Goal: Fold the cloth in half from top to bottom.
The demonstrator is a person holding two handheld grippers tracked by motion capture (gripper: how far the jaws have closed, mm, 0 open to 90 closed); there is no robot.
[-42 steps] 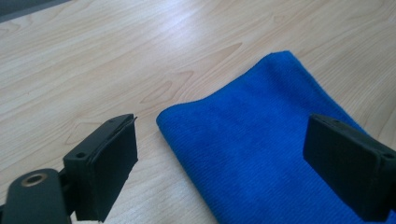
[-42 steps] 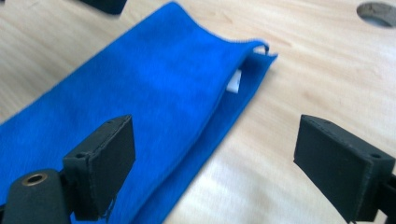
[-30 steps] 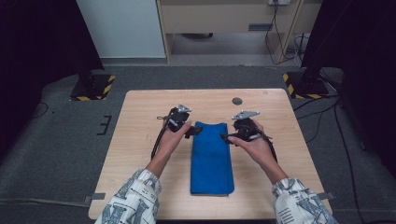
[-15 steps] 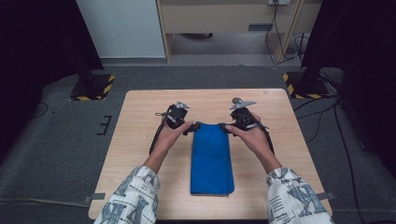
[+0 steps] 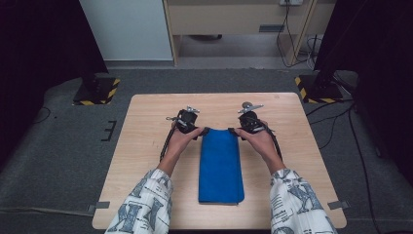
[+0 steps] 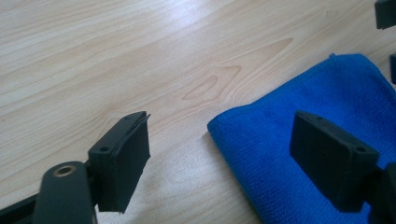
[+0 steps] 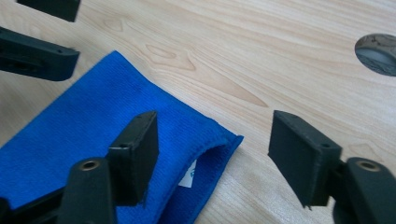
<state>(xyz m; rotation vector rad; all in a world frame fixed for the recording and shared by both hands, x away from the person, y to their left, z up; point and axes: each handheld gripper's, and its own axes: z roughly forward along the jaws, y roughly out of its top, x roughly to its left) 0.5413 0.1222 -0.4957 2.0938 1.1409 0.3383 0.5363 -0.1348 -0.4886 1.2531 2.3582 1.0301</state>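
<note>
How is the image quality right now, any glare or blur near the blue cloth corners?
High view: table evenly lit, surroundings dark, slightly soft, blue cloth clear. Left gripper view: pale sheen on the wood at top, cloth corner sharp, near jaws a little soft. Right gripper view: cloth corner and its white label readable, no glare, soft shadow under the fold.

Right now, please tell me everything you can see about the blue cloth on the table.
The blue cloth is a soft, finely ribbed towel, like microfibre, folded into a long narrow rectangle. It lies flat on the wooden table, its long side running away from the person. At one far corner the layers gape and show a small white label. The left gripper and right gripper each straddle a far corner, fingers open, not yet pinching it.
</note>
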